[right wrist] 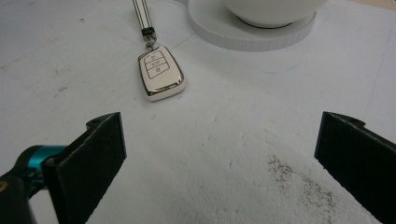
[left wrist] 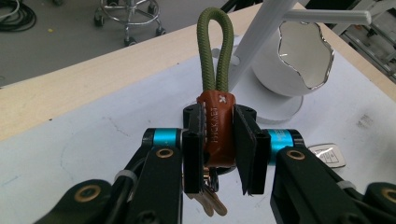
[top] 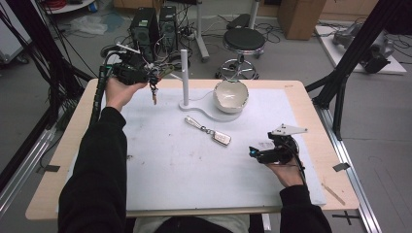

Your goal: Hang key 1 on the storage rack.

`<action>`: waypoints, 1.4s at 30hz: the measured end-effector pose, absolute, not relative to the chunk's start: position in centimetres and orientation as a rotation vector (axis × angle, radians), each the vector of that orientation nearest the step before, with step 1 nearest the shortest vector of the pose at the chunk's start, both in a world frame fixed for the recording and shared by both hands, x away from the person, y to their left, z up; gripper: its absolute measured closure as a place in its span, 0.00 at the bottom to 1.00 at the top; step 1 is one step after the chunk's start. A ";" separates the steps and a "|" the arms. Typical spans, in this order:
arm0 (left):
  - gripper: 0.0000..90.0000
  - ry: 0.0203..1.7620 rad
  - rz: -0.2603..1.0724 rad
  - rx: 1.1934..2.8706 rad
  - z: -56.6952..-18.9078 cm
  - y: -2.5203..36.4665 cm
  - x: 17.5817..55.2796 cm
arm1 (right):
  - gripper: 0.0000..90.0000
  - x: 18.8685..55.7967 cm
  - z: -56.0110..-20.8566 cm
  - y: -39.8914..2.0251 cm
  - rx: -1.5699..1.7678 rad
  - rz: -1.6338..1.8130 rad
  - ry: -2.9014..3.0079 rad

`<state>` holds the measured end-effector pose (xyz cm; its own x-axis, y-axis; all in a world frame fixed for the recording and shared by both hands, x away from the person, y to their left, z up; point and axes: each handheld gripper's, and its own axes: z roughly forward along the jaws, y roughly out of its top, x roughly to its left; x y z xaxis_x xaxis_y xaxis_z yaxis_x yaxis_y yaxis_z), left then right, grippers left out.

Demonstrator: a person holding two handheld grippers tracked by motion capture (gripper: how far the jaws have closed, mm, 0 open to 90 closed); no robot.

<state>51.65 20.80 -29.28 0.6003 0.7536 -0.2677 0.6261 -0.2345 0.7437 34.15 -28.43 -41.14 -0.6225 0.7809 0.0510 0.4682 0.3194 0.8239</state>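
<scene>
Left gripper view shows my left hand-held gripper (left wrist: 219,149) clamping the keyring's leather tab (left wrist: 217,128); its green loop (left wrist: 215,51), at twelve o'clock, could miss the stand's peg (left wrist: 327,17), while my right hand-held gripper (right wrist: 219,154) gapes wide.

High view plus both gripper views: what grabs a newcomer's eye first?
The left gripper, raised over the table's far left, clamps a brown leather key fob with an olive cord loop. Beyond it a white post stand holds a white wavy-rimmed bowl. A silver car key lies mid-mat before the open right gripper.
</scene>
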 end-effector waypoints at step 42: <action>0.82 1.122 0.117 2.033 -31.5 19.1 52.8 | 0.01 34.0 -41.2 -28.5 1.120 1.196 2.238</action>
